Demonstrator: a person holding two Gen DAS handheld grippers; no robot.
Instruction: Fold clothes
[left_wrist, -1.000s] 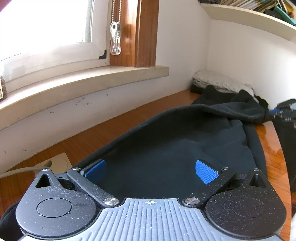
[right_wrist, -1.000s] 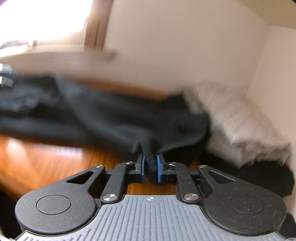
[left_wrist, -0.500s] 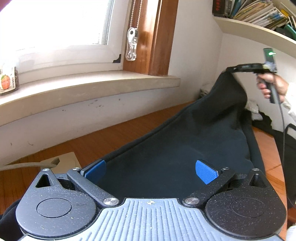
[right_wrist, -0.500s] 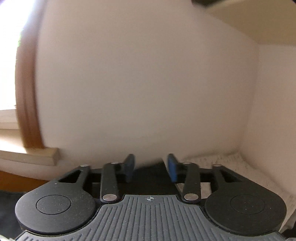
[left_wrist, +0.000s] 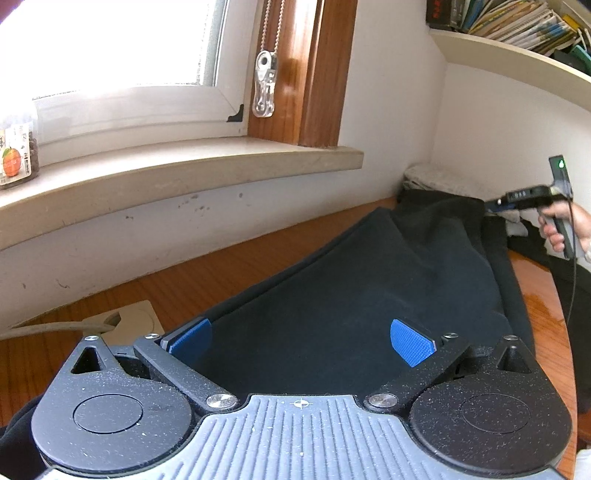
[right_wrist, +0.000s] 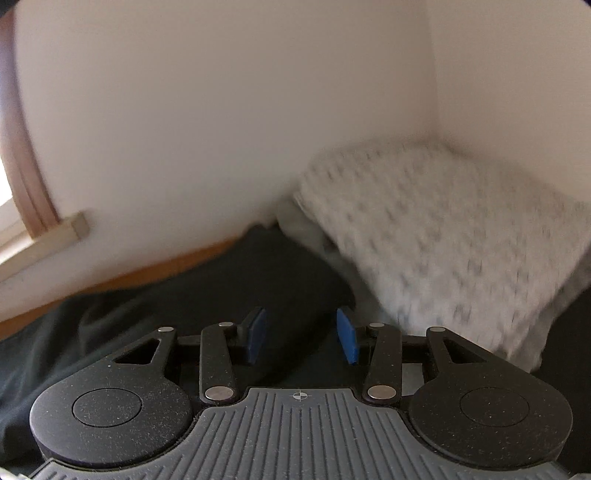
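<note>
A dark garment (left_wrist: 351, 295) lies stretched across the wooden table (left_wrist: 221, 273), from under my left gripper to the far corner. My left gripper (left_wrist: 301, 343) hovers over its near end, open wide, the blue pads (left_wrist: 412, 347) clear of the cloth. At the far end a hand (left_wrist: 561, 225) holds my right gripper (left_wrist: 517, 197) just above the garment's edge. In the right wrist view the right gripper (right_wrist: 301, 338) stands open, with the dark cloth (right_wrist: 258, 280) lying loose below the gap and nothing pinched.
A folded pale patterned cloth (right_wrist: 443, 229) sits in the wall corner just beyond the garment. A stone window sill (left_wrist: 184, 173) with a jar (left_wrist: 18, 155) runs along the left. A bookshelf (left_wrist: 517, 55) hangs above. A beige floor-plate with cable (left_wrist: 136, 317) lies near left.
The right gripper, shut on the garment's end a second ago, raised it high, opened, and came down by the corner. The cloth has dropped flat. The left gripper stayed put.
</note>
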